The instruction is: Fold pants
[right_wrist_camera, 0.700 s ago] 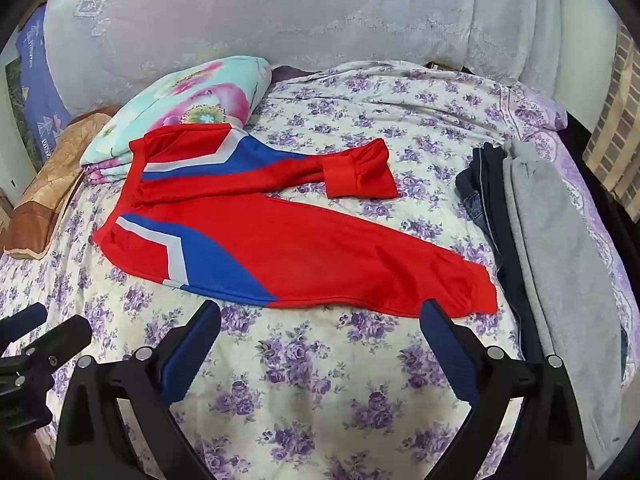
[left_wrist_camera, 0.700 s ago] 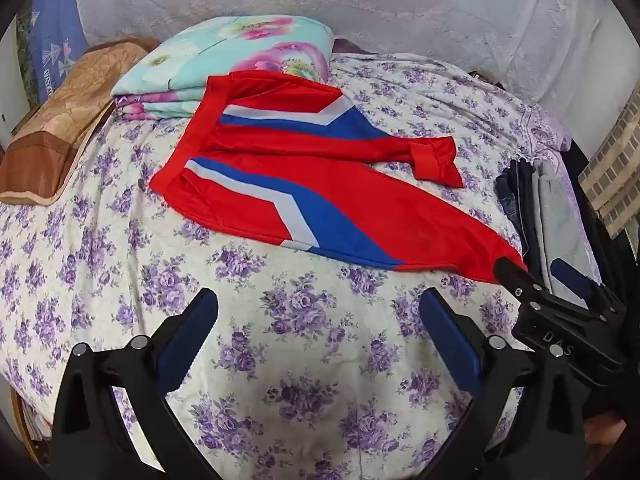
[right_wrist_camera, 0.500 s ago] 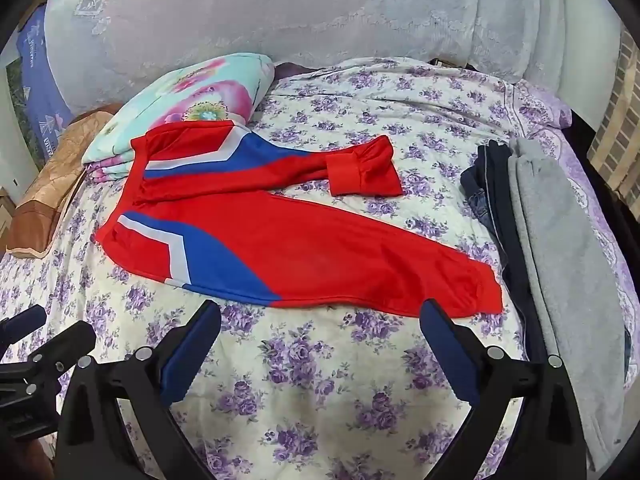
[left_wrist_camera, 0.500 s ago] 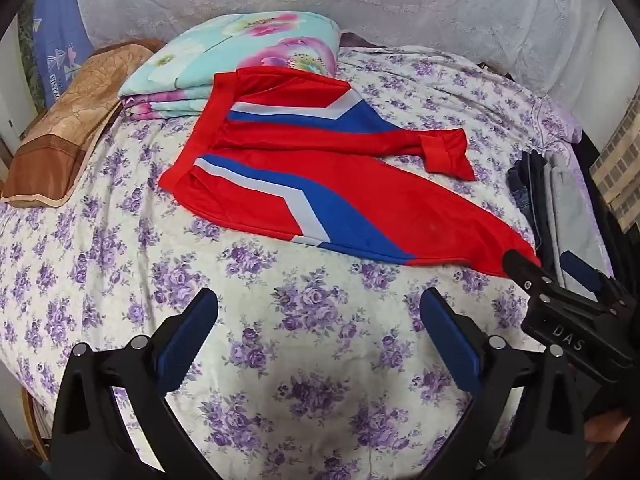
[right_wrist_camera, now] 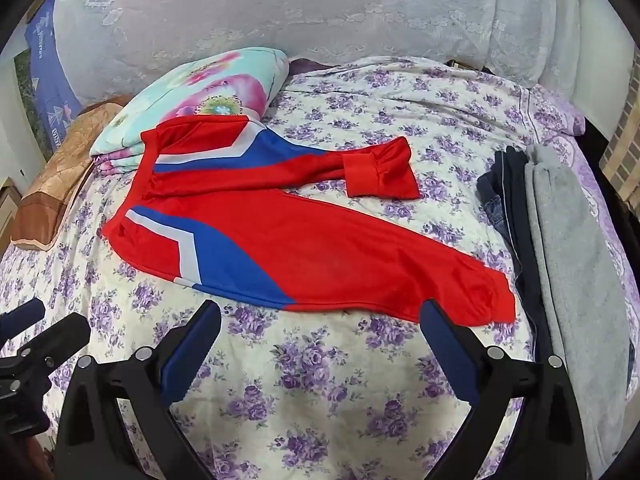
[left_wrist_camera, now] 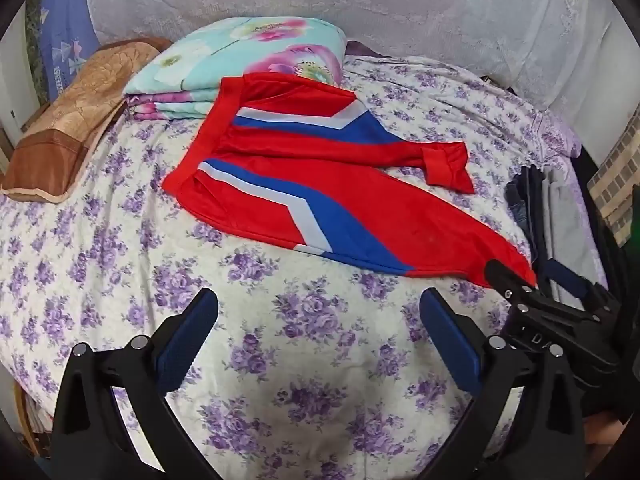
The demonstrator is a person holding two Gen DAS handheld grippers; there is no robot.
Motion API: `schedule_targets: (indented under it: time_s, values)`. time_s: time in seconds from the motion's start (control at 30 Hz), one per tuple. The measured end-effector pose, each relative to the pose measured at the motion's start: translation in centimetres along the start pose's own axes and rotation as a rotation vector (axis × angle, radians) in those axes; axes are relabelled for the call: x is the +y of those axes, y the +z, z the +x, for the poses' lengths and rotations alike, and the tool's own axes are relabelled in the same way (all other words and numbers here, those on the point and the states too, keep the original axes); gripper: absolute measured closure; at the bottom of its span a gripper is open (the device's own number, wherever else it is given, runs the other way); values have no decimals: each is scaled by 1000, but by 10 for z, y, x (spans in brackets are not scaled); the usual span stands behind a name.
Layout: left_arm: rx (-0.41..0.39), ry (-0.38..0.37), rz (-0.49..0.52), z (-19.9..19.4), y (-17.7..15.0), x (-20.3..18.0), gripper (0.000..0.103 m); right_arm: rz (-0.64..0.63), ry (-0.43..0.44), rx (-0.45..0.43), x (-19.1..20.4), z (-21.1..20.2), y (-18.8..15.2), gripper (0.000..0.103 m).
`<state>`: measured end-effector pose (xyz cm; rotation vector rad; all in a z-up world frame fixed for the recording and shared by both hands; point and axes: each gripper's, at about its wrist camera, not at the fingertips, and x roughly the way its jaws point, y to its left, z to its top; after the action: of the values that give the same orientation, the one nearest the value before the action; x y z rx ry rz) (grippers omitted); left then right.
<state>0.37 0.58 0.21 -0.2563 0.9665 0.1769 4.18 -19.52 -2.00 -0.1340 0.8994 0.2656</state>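
Pre-grasp: both claws spread wide, hovering over bed, nothing held.

Red track pants (right_wrist_camera: pixel 304 248) w/ blue-white chevrons lie unfolded on floral bedsheet (right_wrist_camera: pixel 320 360); waistband at far left partly up on folded floral quilt (right_wrist_camera: pixel 208 92), near leg runs diag. to R, far leg shorter-looking w/ cuff (right_wrist_camera: pixel 380 176) flipped back. L claw (left_wrist_camera: pixel 318 330) released, short of the pants' near edge. R claw (right_wrist_camera: pixel 320 336) released too, its R finger just at near-leg hem. Stack of dark + grey garments (right_wrist_camera: pixel 560 248) just beside that hem. Advice: un-flip far cuff first, lay one leg over the other, edges matched. Pinch single hem corner only, not sheet. Keep hem off the stack when lifting; smooth fabric looks slippy, so grip deep.
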Motion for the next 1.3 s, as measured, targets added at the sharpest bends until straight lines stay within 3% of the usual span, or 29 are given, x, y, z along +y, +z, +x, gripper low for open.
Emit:
schedule_targets:
  time_s: [1.3]
  values:
    - [24,42,11,5,-4,-2,5,-18,13,7,6,-1,-6,3]
